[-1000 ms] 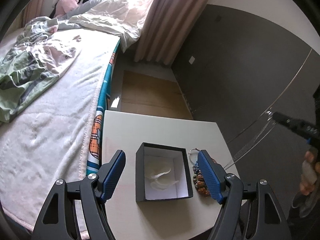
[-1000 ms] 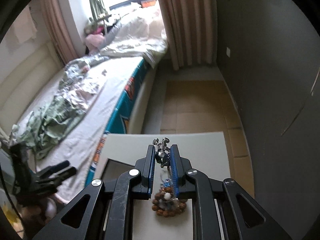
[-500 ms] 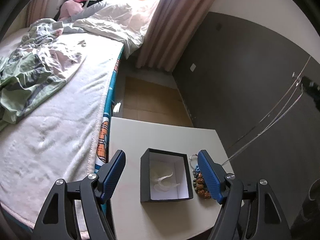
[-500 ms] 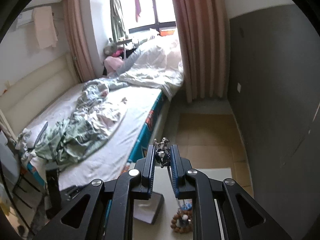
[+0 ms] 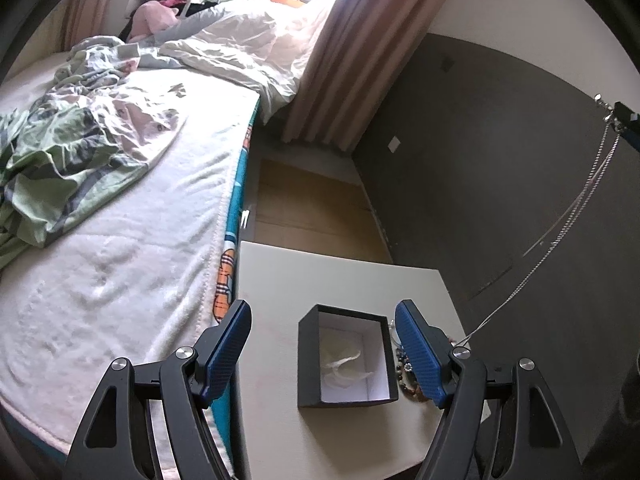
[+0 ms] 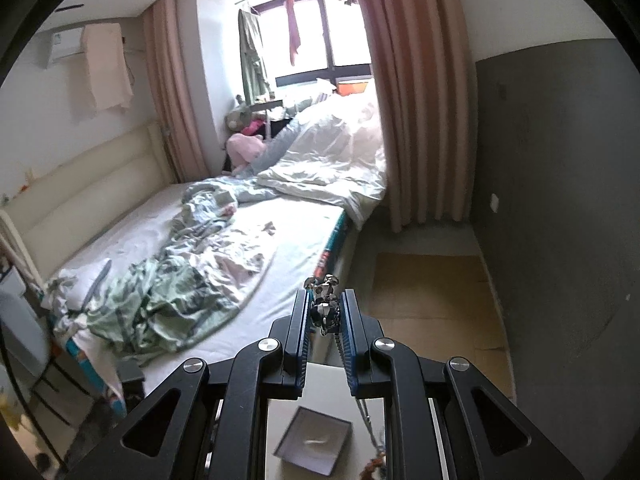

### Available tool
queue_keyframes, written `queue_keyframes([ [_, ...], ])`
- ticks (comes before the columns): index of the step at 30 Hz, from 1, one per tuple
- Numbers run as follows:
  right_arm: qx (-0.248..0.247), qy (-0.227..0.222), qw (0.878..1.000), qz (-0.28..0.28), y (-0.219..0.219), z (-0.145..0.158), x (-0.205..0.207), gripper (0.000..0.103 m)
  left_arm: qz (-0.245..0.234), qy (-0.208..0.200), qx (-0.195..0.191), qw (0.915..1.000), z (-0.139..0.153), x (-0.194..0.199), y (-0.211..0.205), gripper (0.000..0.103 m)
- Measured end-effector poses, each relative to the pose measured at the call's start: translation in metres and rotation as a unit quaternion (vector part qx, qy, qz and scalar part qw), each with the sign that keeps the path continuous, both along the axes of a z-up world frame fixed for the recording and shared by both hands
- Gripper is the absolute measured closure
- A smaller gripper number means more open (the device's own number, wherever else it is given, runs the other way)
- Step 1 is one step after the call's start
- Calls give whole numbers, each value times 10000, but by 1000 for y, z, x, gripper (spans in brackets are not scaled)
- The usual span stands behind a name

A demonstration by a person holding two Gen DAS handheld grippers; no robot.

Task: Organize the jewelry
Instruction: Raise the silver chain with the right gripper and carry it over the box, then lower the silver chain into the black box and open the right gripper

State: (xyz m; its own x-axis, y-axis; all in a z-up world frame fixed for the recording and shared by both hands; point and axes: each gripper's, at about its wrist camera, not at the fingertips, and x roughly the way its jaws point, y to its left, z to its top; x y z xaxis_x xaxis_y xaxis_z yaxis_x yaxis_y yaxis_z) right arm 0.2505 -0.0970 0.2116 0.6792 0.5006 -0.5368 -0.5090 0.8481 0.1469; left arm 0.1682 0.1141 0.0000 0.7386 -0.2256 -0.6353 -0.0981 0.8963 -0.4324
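Observation:
An open black jewelry box (image 5: 347, 357) with a white lining sits on the small white table (image 5: 320, 276). My left gripper (image 5: 322, 346) is open and hangs above it, one finger on either side. A beaded bracelet (image 5: 408, 374) lies right of the box, partly hidden by the right finger. My right gripper (image 6: 325, 314) is shut on the clasp end of a silver chain necklace (image 6: 325, 308), held high. The chain (image 5: 576, 208) hangs taut down to the table. The box (image 6: 314, 445) shows far below in the right wrist view.
A bed (image 5: 120, 208) with rumpled sheets stands against the table's left side. A dark grey wall (image 5: 480, 152) is on the right and pink curtains (image 5: 344, 52) are at the back. Tan floor (image 5: 312, 208) lies beyond the table.
My right gripper has risen well above the table with the necklace, drawing the chain up. My left gripper has also lifted a little, so the box looks smaller.

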Motion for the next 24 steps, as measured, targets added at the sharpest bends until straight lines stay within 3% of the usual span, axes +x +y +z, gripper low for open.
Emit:
queue_keyframes([
  [13,239,-43,9986,466,26,17,-15,87,100,-12,-66,9999,-1,-4,11,28],
  [19,43,393,9965,739,48,-29,-13,87,156,25,-48,9999,-4,-8,16,28],
  [24,-45,1049,9919,716,52,-93,1,87,243,94,-30,9997,-10,-11,25,28],
])
